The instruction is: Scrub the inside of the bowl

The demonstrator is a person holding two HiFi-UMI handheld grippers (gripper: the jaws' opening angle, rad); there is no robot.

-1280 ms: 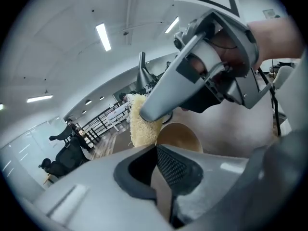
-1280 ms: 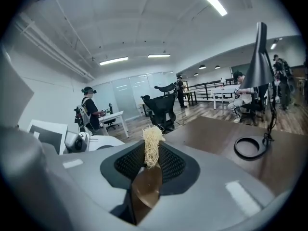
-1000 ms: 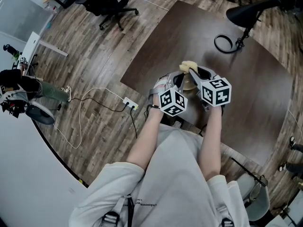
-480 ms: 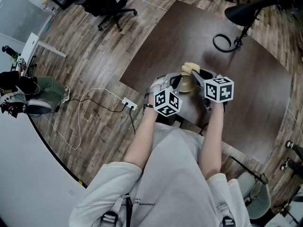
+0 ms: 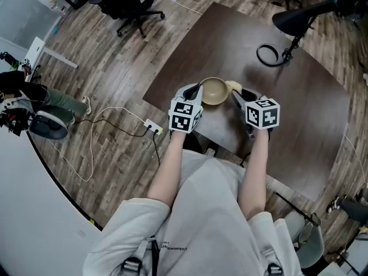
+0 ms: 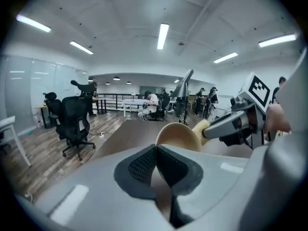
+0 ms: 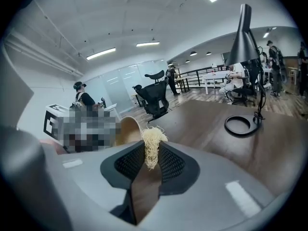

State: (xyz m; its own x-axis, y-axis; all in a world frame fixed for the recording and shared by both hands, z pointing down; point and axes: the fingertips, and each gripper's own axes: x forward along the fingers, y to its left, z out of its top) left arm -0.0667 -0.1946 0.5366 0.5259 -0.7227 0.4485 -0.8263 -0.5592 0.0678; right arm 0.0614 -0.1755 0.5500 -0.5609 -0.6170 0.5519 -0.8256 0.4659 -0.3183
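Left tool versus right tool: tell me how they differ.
The left tool is clamped on the rim of the tan bowl; the right tool is clamped on a pale stringy scrubber. In the head view the left tool is at the bowl's left side, the right tool at its right, with the scrubber beside the rim. Shared: both are shut on something.

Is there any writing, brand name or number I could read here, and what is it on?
No text here can be read.
Small print on the person's shirt: too small to read.
Left marker cube and right marker cube: black-and-white square patterns only, no words.
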